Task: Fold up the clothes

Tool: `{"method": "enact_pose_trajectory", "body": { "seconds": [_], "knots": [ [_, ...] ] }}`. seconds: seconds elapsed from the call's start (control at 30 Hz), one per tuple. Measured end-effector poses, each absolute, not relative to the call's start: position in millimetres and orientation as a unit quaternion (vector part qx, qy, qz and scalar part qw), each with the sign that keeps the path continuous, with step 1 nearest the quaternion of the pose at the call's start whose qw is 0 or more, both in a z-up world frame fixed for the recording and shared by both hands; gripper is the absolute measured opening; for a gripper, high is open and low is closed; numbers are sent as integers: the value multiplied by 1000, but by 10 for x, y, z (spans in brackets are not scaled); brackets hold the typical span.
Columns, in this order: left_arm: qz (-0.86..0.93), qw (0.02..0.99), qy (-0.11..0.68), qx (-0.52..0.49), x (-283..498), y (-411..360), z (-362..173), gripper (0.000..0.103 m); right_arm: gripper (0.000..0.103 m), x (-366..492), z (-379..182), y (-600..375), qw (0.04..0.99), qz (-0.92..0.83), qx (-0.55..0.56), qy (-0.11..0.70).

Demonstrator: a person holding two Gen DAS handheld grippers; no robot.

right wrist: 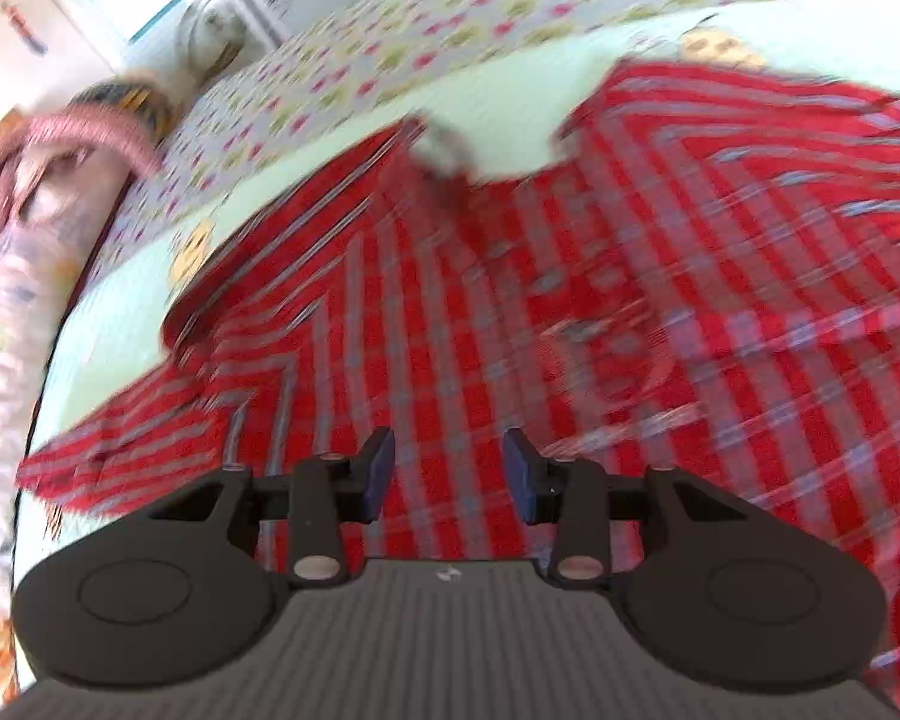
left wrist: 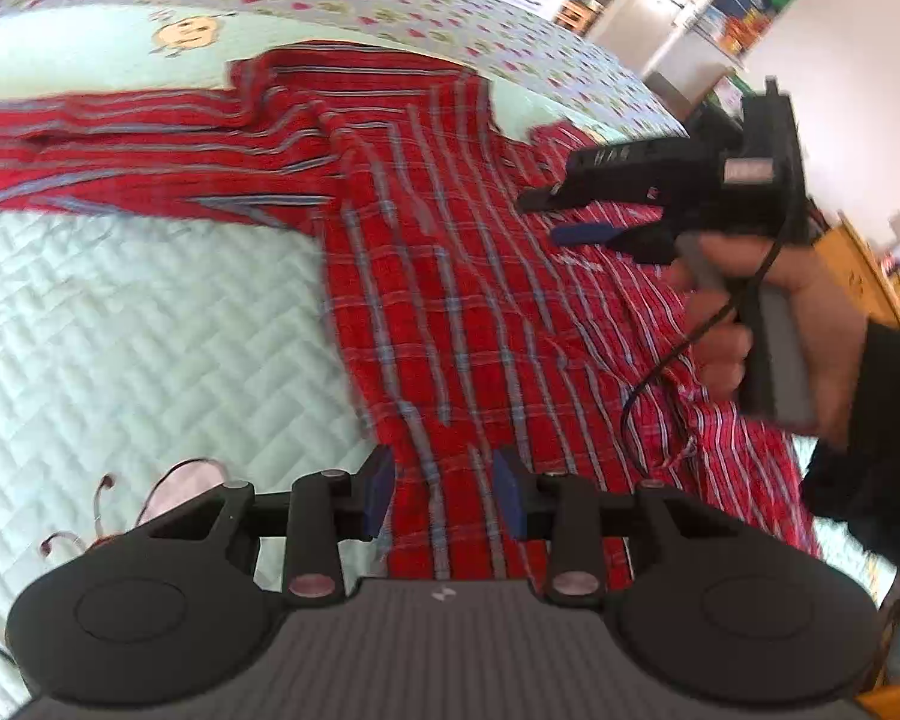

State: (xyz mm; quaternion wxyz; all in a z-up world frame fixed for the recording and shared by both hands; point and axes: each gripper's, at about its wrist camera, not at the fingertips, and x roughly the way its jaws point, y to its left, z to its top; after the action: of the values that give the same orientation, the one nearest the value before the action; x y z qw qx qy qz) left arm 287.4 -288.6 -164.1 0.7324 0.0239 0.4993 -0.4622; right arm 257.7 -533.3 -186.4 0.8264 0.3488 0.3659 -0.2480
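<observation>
While both sets of jaws stand parted with nothing between them, the left gripper (left wrist: 444, 495) hangs over the near hem of the red plaid shirt (left wrist: 450, 300), and the right gripper (right wrist: 450, 474) hangs over the body of the same garment.

Left jaws: released. The hem cloth shows in the gap between the pads, below them; whether the pads touch it cannot be told. The shirt's left side edge runs just beside the left-hand pad.

Right jaws: released. In the left wrist view the right gripper (left wrist: 576, 216) is seen from the side, held by the person's hand (left wrist: 792, 324), tips pointing across the upper chest of the shirt, just above it. The right wrist view is blurred by motion; fine detail is not reliable.

Shirt: spread on the bed (left wrist: 120, 330), on a pale quilted cover. One sleeve (left wrist: 120, 144) stretches toward the left edge of the bed; the far shoulder lies toward the patterned border (left wrist: 420, 6). The right portion is rumpled and partly doubled, so the scene fits either spreading flat or a side fold under way.

Judgement on technique: whichever stage applies, each grip should take cloth at an edge or corner, seize one layer only, close fully before lifting, and both hands should travel level so the fabric stays taut. Trailing cable (left wrist: 660, 372) near the cloth risks snagging.
</observation>
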Motion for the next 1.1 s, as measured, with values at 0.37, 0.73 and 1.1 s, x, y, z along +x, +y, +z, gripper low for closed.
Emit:
{"method": "enact_pose_trajectory", "body": {
  "seconds": [0.37,0.73,1.1],
  "knots": [
    [-329,835,437,62,3901,-2037,-1502,38,42,2205,-1613,-4242,841,-193,336,377],
    [-306,821,239,419,4946,-1731,-1498,39,42,1742,-1488,-3597,800,-183,364,440],
    [-343,676,117,642,5478,-2002,-1894,44,42,1711,-1526,-3508,769,-212,394,457]
  ]
}}
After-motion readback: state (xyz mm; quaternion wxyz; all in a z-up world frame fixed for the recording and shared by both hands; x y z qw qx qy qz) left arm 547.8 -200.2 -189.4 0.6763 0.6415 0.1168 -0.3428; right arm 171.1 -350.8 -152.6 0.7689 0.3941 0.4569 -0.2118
